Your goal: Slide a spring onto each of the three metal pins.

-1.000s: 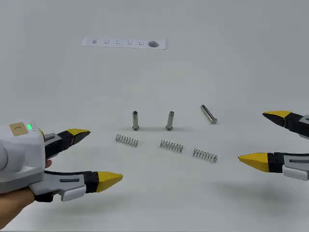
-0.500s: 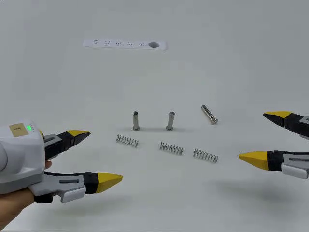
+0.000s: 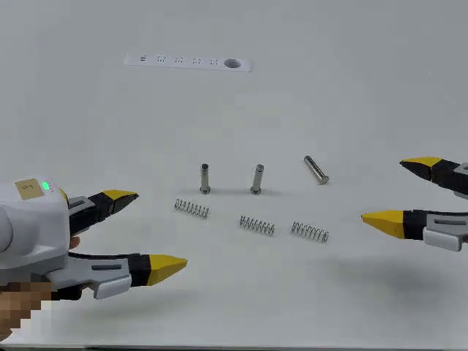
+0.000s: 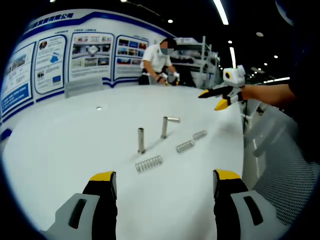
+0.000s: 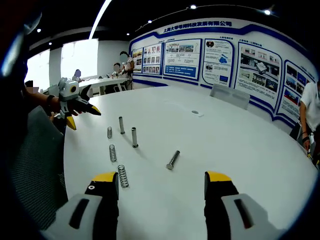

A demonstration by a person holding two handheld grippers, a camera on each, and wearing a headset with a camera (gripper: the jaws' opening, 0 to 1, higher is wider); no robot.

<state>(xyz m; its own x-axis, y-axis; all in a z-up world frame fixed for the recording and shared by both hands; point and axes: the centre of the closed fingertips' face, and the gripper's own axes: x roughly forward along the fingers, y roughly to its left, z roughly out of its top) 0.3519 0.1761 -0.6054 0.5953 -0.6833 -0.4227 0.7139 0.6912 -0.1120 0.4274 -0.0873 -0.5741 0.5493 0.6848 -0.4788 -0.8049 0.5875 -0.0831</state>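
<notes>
Two metal pins stand upright on the white table, one on the left (image 3: 204, 178) and one in the middle (image 3: 257, 178); a third pin (image 3: 316, 170) lies flat to their right. Three springs (image 3: 191, 208) (image 3: 257, 225) (image 3: 310, 232) lie in a row just in front of the pins. My left gripper (image 3: 150, 230) hovers open at the near left, apart from the left spring (image 4: 149, 163). At the right my right gripper (image 3: 384, 190) is open too, a short way from the right spring (image 5: 122, 176) and the lying pin (image 5: 173, 159). Both hold nothing.
A white power strip (image 3: 189, 63) lies at the table's far side. The table's near edge runs just below my left gripper. A mesh chair back (image 4: 280, 165) stands beside the table, and people stand at another table in the background (image 4: 157, 60).
</notes>
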